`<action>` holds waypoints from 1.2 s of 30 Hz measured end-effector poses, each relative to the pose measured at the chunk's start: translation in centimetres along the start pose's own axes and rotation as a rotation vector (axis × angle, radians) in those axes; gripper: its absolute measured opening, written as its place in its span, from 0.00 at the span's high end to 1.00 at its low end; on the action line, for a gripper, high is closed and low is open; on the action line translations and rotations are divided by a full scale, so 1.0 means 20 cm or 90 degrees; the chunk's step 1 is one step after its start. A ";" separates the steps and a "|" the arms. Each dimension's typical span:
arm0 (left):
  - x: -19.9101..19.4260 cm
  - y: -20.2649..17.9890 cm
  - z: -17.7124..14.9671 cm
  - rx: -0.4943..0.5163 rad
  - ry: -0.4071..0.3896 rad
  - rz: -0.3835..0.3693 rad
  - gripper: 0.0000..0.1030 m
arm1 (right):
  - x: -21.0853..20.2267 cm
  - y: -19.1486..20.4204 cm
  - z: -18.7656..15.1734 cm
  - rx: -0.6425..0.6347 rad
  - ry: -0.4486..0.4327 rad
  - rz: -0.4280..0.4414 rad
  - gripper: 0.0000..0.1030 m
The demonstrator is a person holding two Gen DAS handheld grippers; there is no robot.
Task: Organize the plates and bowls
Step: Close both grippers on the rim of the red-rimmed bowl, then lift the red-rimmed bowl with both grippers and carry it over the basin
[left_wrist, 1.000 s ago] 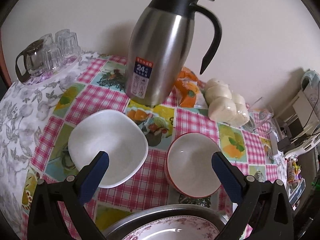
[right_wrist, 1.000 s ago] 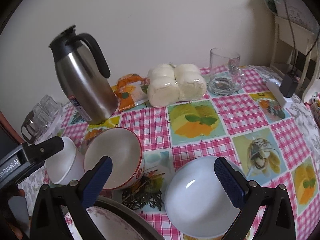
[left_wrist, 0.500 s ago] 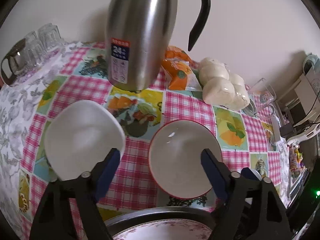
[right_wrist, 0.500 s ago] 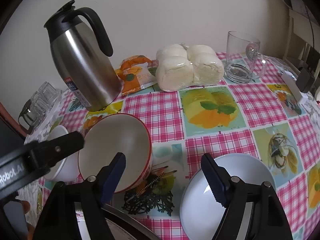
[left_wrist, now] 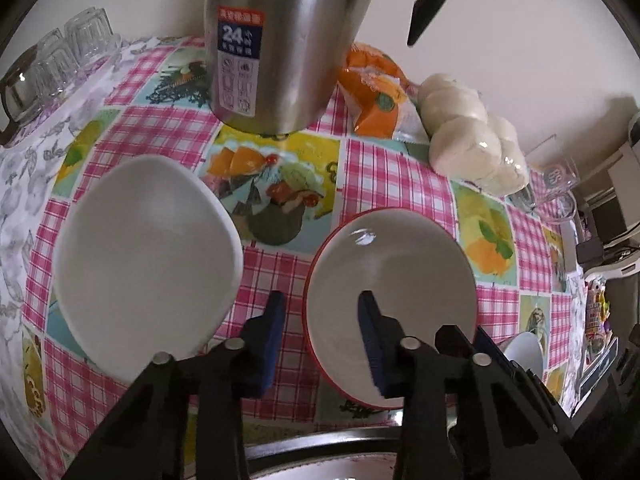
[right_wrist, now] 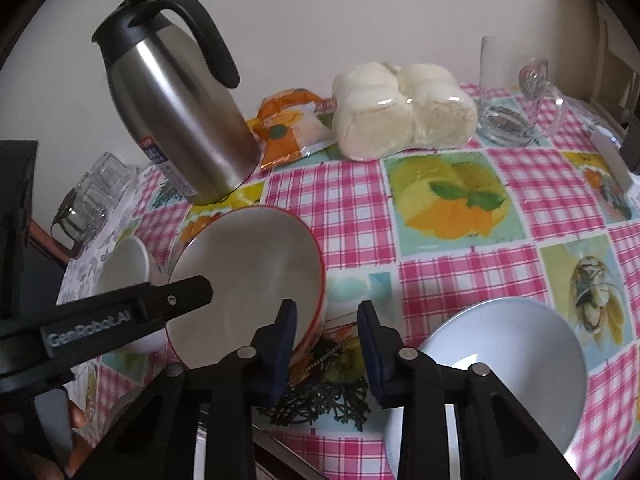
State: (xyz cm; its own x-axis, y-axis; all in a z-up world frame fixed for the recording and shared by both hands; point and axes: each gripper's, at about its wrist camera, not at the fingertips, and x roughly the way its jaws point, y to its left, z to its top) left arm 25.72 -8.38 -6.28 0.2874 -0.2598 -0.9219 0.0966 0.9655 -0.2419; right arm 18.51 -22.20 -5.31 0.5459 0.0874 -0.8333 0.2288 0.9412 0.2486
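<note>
A red-rimmed bowl (left_wrist: 390,280) (right_wrist: 248,276) stands on the checked tablecloth, with a white squarish bowl (left_wrist: 148,256) (right_wrist: 128,264) to its left. My left gripper (left_wrist: 322,326) straddles the bowl's left rim, one finger outside and one inside. Its jaws are closing and a gap still shows at each pad. My right gripper (right_wrist: 328,334) straddles the same bowl's right wall, jaws also closing, pads not pressing. A pale bowl (right_wrist: 500,364) sits to the right of it. The left gripper's arm (right_wrist: 120,320) crosses the right wrist view.
A steel jug (left_wrist: 280,40) (right_wrist: 176,120) stands behind the bowls. Beside it lie an orange packet (right_wrist: 292,120) and bagged buns (right_wrist: 404,108), then a glass mug (right_wrist: 508,100). Small glasses (left_wrist: 56,64) sit far left. A metal tray rim (left_wrist: 320,446) lies at the near edge.
Both grippers came down toward the red-rimmed bowl, and their jaws went from wide apart to narrow. Each now has the bowl's rim between its fingers.
</note>
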 end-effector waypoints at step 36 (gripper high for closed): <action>-0.26 -0.11 -0.03 0.079 -0.116 0.032 0.88 | -0.25 0.09 0.03 -0.061 -0.070 0.029 0.78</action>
State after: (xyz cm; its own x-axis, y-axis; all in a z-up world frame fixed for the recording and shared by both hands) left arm 23.36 -9.11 -1.15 0.4604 -0.2220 -0.8595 0.1910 0.9703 -0.1483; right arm 16.81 -21.07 -0.41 0.6402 0.0990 -0.7618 0.1267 0.9645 0.2318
